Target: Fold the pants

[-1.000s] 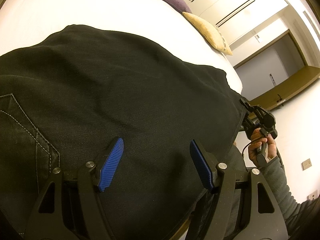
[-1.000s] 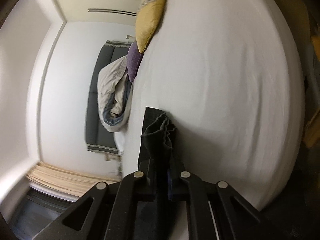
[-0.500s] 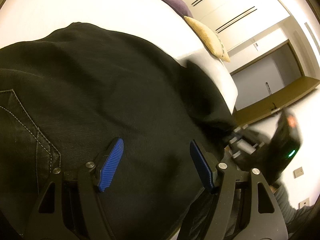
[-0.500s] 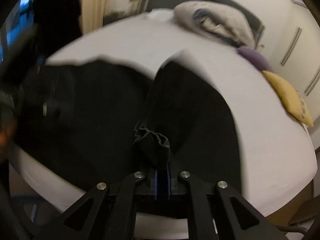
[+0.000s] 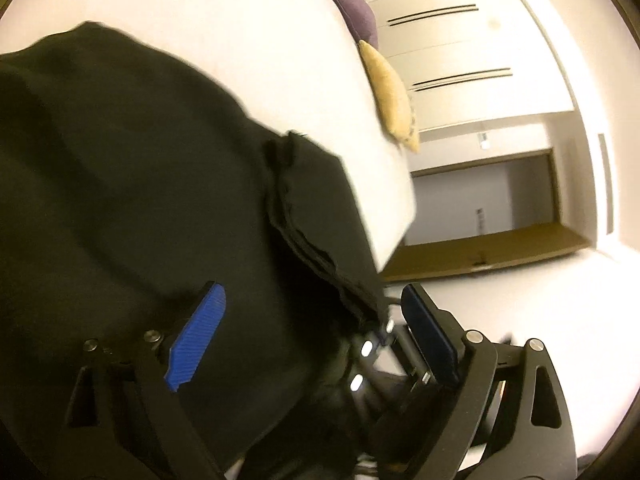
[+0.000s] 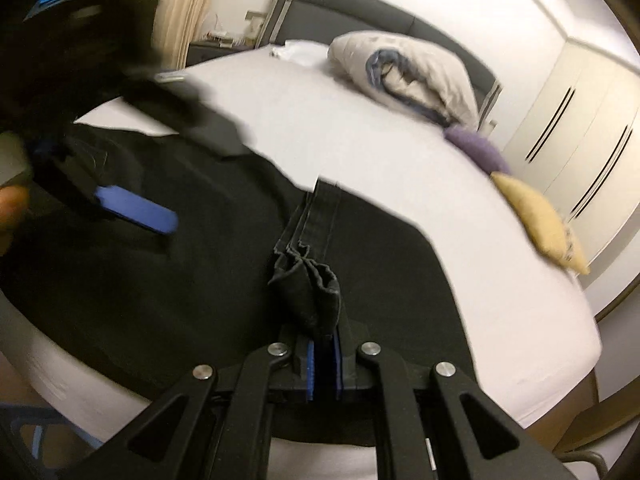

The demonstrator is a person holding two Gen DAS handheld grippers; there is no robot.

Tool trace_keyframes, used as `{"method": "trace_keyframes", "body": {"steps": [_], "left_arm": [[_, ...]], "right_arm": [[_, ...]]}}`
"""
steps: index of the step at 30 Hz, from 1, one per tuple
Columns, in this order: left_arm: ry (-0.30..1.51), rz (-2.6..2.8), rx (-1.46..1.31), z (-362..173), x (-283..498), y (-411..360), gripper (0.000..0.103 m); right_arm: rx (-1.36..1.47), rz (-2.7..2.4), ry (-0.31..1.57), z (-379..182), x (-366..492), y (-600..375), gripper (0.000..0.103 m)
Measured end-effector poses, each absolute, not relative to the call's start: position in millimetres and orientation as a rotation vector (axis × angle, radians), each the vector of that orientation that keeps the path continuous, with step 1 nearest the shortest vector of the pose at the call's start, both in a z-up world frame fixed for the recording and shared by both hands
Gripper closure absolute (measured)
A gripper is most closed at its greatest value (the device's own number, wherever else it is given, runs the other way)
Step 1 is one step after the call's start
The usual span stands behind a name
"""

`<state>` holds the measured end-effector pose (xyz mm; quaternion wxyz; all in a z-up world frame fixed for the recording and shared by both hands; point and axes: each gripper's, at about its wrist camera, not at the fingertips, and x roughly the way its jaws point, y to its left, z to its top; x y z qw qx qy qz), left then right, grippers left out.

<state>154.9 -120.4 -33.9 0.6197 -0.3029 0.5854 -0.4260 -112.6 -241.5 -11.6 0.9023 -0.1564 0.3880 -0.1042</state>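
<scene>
Black pants (image 5: 132,184) lie spread on a white bed (image 5: 240,52). In the right wrist view the pants (image 6: 168,280) cover the bed's near part. My right gripper (image 6: 324,364) is shut on a bunched fold of the pants' hem (image 6: 312,288) and holds it above the cloth. My left gripper (image 5: 312,344) is open just above the pants, blue pads apart, with nothing between them. It also shows in the right wrist view (image 6: 136,210) at the left. The lifted hem (image 5: 296,220) hangs beside the left gripper.
A rolled duvet (image 6: 408,68), a purple pillow (image 6: 476,148) and a yellow pillow (image 6: 540,220) lie at the bed's far side. White wardrobe doors (image 5: 460,60) stand beyond. The bed's edge (image 5: 396,240) drops off by the left gripper.
My right gripper has swung round with the hem and carried it over the pants toward my left gripper. My left gripper stays open and has turned right.
</scene>
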Motion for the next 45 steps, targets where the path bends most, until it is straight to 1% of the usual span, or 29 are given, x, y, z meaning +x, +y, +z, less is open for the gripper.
{"method": "trace_keyframes", "body": {"steps": [6, 12, 13, 14, 15, 16, 17, 18, 20, 21, 23, 26, 34, 39, 45], "left_arm": [[1.364, -0.986, -0.734, -28, 173, -135, 0.012], [1.403, -0.966, -0.7, -31, 176, -142, 0.012], [1.408, -0.964, -0.701, -32, 178, -143, 0.015], [1.414, -0.965, -0.687, -33, 178, -145, 0.023], [1.422, -0.964, -0.663, -33, 178, -150, 0.035], [1.443, -0.964, -0.623, -34, 176, -153, 0.062], [1.457, -0.959, -0.603, -36, 177, -153, 0.073], [1.463, -0.95, -0.591, -37, 175, -151, 0.073], [1.457, -0.945, -0.585, -39, 173, -145, 0.084], [1.453, -0.939, -0.582, -39, 172, -141, 0.085], [1.441, -0.929, -0.569, -39, 170, -133, 0.091], [1.421, -0.929, -0.529, -35, 168, -119, 0.093], [1.415, -0.902, -0.401, -29, 176, -87, 0.094], [1.411, -0.874, -0.402, -32, 174, -80, 0.094], [1.411, -0.84, -0.396, -31, 169, -92, 0.094]], "right_arm": [[-0.374, -0.214, 0.757, 2, -118, -222, 0.094], [-0.39, -0.181, 0.749, 2, -121, -206, 0.094], [-0.394, -0.175, 0.745, 3, -122, -202, 0.094], [-0.398, -0.167, 0.742, 4, -123, -198, 0.094], [-0.402, -0.157, 0.74, 5, -124, -193, 0.094], [-0.407, -0.15, 0.736, 5, -125, -190, 0.094], [-0.409, -0.143, 0.735, 6, -118, -193, 0.094], [-0.413, -0.133, 0.735, 7, -120, -189, 0.094], [-0.428, -0.114, 0.733, 6, -120, -183, 0.094], [-0.433, -0.104, 0.736, 5, -120, -180, 0.094], [-0.449, -0.079, 0.74, 3, -118, -172, 0.094], [-0.47, -0.04, 0.739, 1, -113, -160, 0.094], [-0.526, 0.051, 0.767, -13, -100, -124, 0.094], [-0.542, 0.085, 0.78, -18, -95, -114, 0.094], [-0.557, 0.13, 0.793, -22, -83, -116, 0.094]]}}
